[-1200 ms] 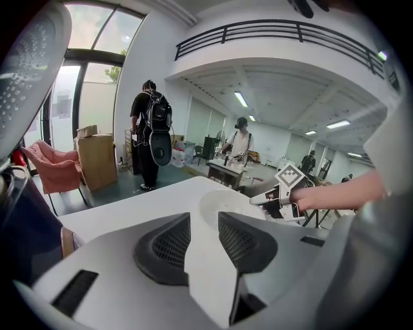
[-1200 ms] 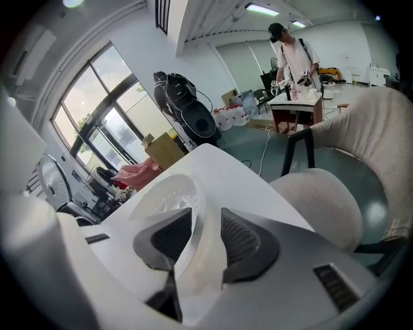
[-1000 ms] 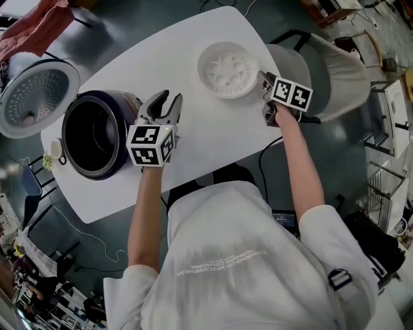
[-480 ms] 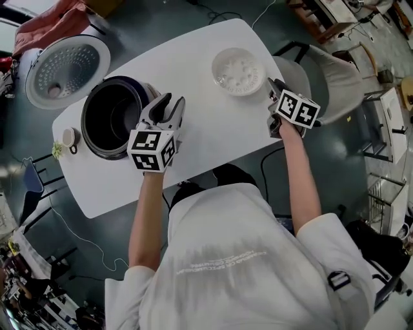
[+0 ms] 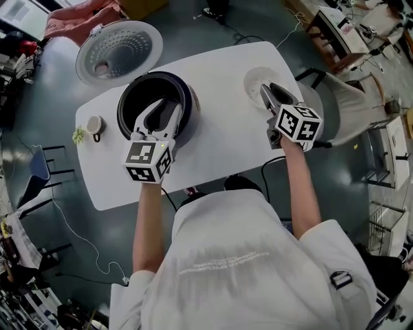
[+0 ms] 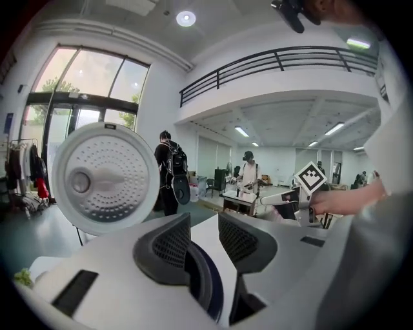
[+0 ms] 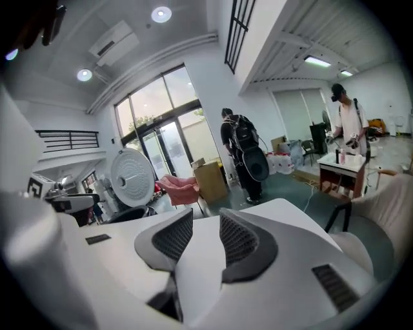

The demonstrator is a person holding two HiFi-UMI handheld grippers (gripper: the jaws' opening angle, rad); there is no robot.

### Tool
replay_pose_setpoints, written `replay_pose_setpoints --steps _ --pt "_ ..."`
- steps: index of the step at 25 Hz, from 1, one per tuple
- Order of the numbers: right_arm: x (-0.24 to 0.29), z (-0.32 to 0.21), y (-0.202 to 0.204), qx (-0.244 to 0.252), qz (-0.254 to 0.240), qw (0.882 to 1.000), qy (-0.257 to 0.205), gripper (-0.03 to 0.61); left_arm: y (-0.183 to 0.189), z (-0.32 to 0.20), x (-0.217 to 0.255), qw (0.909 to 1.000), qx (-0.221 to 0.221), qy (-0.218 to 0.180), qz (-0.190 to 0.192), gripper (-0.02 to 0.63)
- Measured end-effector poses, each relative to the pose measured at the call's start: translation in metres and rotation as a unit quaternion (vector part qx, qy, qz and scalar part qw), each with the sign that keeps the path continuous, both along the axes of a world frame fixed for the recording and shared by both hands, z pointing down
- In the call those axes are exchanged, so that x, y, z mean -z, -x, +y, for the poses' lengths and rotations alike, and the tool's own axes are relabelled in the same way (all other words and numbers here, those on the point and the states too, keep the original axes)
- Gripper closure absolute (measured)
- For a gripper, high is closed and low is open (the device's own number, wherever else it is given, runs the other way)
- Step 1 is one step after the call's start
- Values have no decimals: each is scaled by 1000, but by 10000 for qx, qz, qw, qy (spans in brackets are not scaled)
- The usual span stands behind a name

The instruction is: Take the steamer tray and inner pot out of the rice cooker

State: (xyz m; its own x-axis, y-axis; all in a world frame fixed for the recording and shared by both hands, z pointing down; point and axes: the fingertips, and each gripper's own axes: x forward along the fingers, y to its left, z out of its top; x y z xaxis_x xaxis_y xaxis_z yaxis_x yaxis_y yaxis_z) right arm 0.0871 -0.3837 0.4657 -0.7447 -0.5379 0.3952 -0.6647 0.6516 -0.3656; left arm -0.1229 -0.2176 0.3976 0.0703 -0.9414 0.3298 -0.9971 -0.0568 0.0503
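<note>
Above white table (image 5: 219, 138), left tool (image 5: 162, 111) and right tool (image 5: 270, 92) gape narrowly, holding nothing.

Left tongs (image 5: 161, 111) and right tongs (image 5: 270, 94) hover, jaws apart, empty.

A white oval table (image 5: 219, 148) fills the middle of the head view. Near its left end a small round cup (image 5: 95, 124) and a green sprig (image 5: 79, 135) lie just beside each other. A pale chair (image 5: 348, 109) stands at the table's right end and a blue chair (image 5: 37, 171) at the left of the frame. Pink cloth (image 5: 77, 16) lies at the upper left. In the centre of the right gripper view, a person with a backpack (image 7: 242, 151) stands near a cardboard box (image 7: 211, 180).
</note>
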Motion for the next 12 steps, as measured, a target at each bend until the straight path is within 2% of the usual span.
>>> replay_pose_setpoints --steps 6,12 --pt "52 25 68 803 -95 9945 -672 434 64 30 25 9983 501 -233 -187 466" --pt "83 53 128 1587 -74 9807 -1138 430 117 55 41 9943 920 -424 -325 466"
